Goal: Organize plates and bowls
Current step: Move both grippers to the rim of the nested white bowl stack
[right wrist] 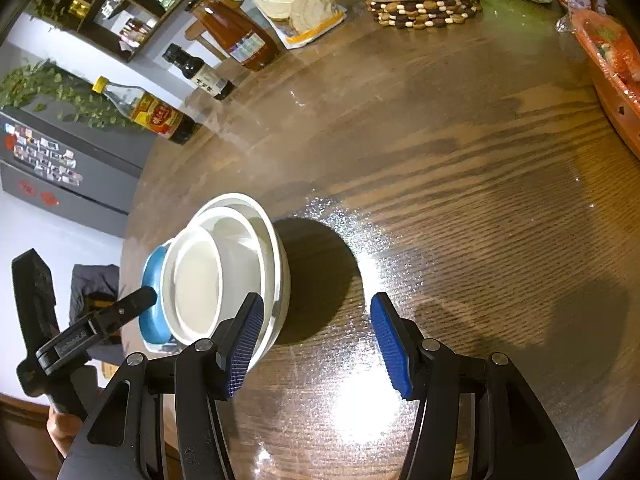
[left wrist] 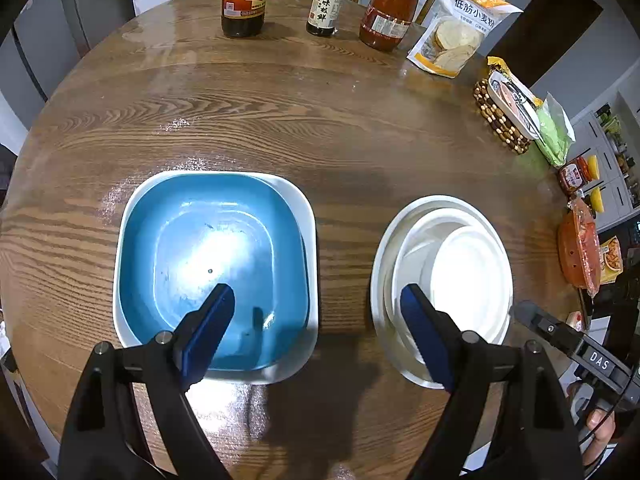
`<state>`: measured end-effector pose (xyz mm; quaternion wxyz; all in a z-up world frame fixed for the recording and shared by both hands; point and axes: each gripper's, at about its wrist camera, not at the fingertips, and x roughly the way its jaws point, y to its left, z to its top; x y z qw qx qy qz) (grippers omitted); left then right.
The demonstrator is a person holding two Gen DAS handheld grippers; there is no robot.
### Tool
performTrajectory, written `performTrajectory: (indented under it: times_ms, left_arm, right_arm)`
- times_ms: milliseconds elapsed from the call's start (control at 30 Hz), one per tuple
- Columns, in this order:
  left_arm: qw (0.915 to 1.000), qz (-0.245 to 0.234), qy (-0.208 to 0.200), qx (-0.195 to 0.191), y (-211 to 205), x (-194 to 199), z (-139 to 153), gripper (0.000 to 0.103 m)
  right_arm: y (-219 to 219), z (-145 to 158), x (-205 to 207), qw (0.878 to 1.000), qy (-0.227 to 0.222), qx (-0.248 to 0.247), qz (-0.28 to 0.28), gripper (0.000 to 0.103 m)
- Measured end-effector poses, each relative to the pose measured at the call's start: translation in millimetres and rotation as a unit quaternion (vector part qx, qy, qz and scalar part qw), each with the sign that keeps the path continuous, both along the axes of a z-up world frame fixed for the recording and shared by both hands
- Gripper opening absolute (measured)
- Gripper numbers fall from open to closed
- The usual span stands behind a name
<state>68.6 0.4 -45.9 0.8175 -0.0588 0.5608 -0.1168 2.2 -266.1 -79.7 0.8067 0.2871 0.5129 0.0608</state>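
Blue plate [left wrist: 212, 264] sits nested in a white plate [left wrist: 308, 216]. White bowls [left wrist: 444, 280] stack beside them. Your left gripper [left wrist: 318, 300] and right gripper [right wrist: 316, 344] gape wide, empty.

My left gripper [left wrist: 318, 312]: open, holding nothing.
Blue plate [left wrist: 212, 264]: inside white square plate [left wrist: 308, 216].
White bowls [left wrist: 444, 288]: nested, on bench [left wrist: 320, 120].

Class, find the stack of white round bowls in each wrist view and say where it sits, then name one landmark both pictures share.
Left wrist view: the stack of white round bowls sits lower right, behind the right-hand fingertip.
Right wrist view: the stack sits left of centre, behind the left-hand fingertip.
Shared landmark: the flour bag at the table's far edge.
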Motion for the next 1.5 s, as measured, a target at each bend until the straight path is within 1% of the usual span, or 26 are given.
performTrajectory:
  times_ms: [67, 167, 267, 367, 567, 867, 1000, 1133, 1333, 1400, 1433, 1500]
  left_arm:
    - [1.0, -0.001, 0.005, -0.004, -0.5, 2.5, -0.1, 0.084]
    - [1.0, -0.002, 0.001, 0.003, -0.2, 4.1, 1.2, 0.084]
    - [1.0, 0.0, 0.009, 0.0, 0.2, 7.8, -2.5, 0.084]
    - [0.9999, -0.002, 0.012, 0.006, -0.4, 8.6, -5.3, 0.084]
    - [0.9997, -0.009, 0.016, 0.017, -4.5, 10.9, -10.7, 0.084]
    - [0.9995, -0.01, 0.011, 0.028, -5.1, 12.4, -11.7, 0.084]
    - [0.9994, -0.008, 0.028, 0.018, -1.7, 16.6, -17.5, 0.084]
    - [0.9992, -0.01, 0.036, 0.012, -2.1, 17.9, -18.4, 0.084]
    - [0.9985, -0.018, 0.033, 0.039, -9.7, 18.5, -21.2, 0.084]
    - [0.9978, -0.024, 0.029, 0.055, -13.9, 18.0, -23.2, 0.081]
    - [0.9976, -0.025, 0.026, 0.058, -16.0, 18.6, -23.7, 0.079]
    - [0.9972, -0.029, 0.018, 0.067, -18.2, 18.7, -22.6, 0.078]
  right_arm:
    - [0.8, -0.3, 1.5, 1.0, 0.002, -0.005, -0.001, 0.057]
    - [3.2, -2.8, 3.0, 1.0, 0.004, -0.007, 0.002, 0.056]
    - [2.7, -4.9, 3.5, 1.0, 0.003, -0.006, -0.004, 0.057]
    - [1.8, -5.3, 4.1, 1.0, 0.004, -0.006, -0.002, 0.057]
    - [5.9, -2.9, 6.0, 1.0, 0.001, -0.025, 0.003, 0.056]
    - [9.4, -0.7, 9.1, 0.999, 0.002, -0.04, 0.004, 0.056]
    - [9.7, -0.9, 10.3, 0.999, 0.003, -0.04, 0.004, 0.056]
    - [9.4, -1.4, 13.2, 0.999, 0.007, -0.039, 0.003, 0.056]
    - [10.6, -5.4, 14.9, 0.999, 0.011, -0.04, 0.005, 0.056]
    - [11.2, -5.8, 16.2, 0.999, 0.01, -0.044, 0.005, 0.056]
    - [11.4, -5.5, 16.7, 0.999, 0.009, -0.045, 0.006, 0.055]
    - [12.5, -5.5, 17.4, 0.999, 0.008, -0.047, 0.01, 0.052]
